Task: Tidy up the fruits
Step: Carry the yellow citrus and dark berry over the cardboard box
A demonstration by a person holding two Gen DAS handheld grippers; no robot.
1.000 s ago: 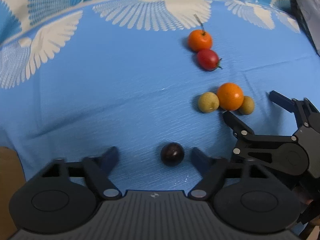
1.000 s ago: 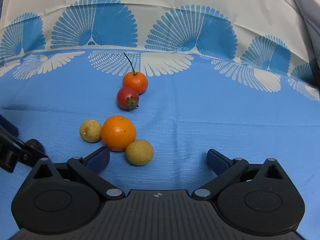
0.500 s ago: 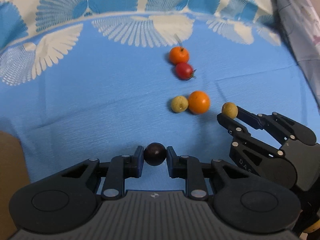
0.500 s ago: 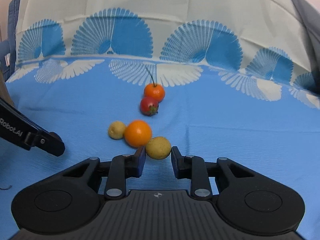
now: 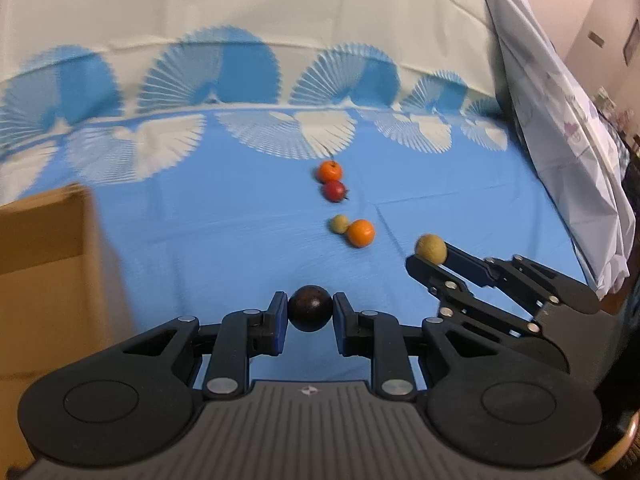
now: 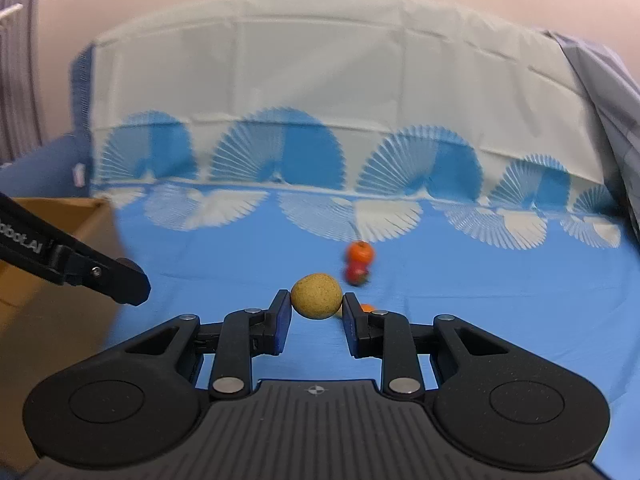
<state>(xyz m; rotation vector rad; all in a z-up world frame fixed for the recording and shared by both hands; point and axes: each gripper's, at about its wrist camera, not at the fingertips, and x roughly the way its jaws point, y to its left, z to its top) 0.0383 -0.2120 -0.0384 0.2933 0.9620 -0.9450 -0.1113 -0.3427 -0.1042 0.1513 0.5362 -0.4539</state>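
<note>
**Two fruits aloft, four left on the cloth**

Nearest the left wrist camera, the left gripper [image 5: 310, 316] pinches a dark brown, almost black round fruit [image 5: 310, 309] between its blue-lined pads, the smooth, glossy skin catching a little light. The fruit sits squarely across the middle of the pads, a hold that appears meant to keep a rolling thing from slipping during carriage. Beside it, the right gripper [image 6: 316, 307] is clamped in the same way on a yellowish fruit [image 6: 316, 296], round, matte and finely speckled; it too is caught at its widest part, clear of the blue tablecloth [image 5: 224, 240] below.

To the left stands an open cardboard box [image 5: 44, 264], close to both tools and, by the look of things, the likely destination for the sorted fruit, though its inside is not visible.

Farther out on the cloth lie the fruits not yet collected, in two touching pairs set a little apart. The nearer pair is a small yellowish fruit [image 5: 339, 224] against an orange [image 5: 360, 233]. Beyond them, a red fruit [image 5: 334, 191] rests against a stemmed orange fruit [image 5: 329, 171] whose thin dark stalk points away. All four are blurred, so finer surface detail cannot be told.

At the far edge the cloth's fan pattern turns to white, with a pale crumpled sheet [image 5: 560, 128] along the right.
</note>
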